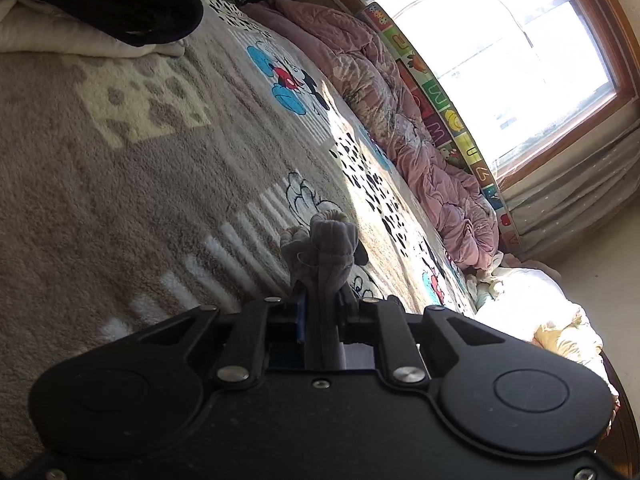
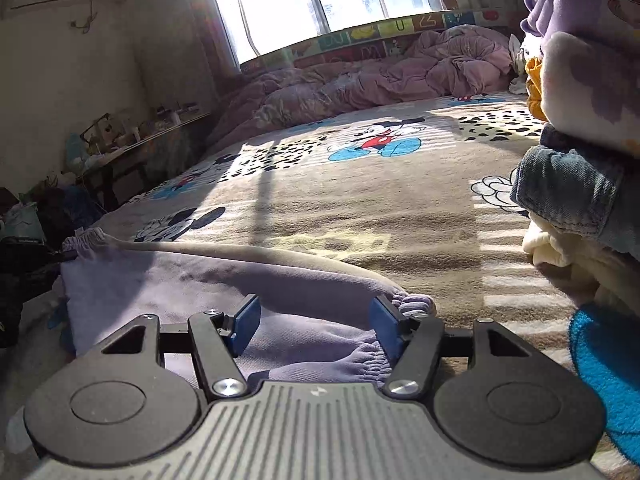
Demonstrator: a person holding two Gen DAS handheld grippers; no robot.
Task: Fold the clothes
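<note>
A grey-lilac garment with elastic cuffs lies on the cartoon-print bed blanket [image 2: 360,200]. In the left wrist view my left gripper [image 1: 322,300] is shut on a bunched cuffed end of the garment [image 1: 324,248], which sticks up between the fingers. In the right wrist view the garment [image 2: 192,280] spreads flat to the left. My right gripper [image 2: 316,320] is open, its blue pads [image 2: 246,322] resting over the cloth, with a gathered cuff [image 2: 418,304] just past the right finger.
A stack of folded clothes [image 2: 580,128] rises at the right, denim and cream pieces in it, a blue fuzzy item [image 2: 608,364] beside it. A pink quilt [image 2: 400,72] lies along the window side. Dark and white clothes [image 1: 100,12] sit at the left wrist view's top left.
</note>
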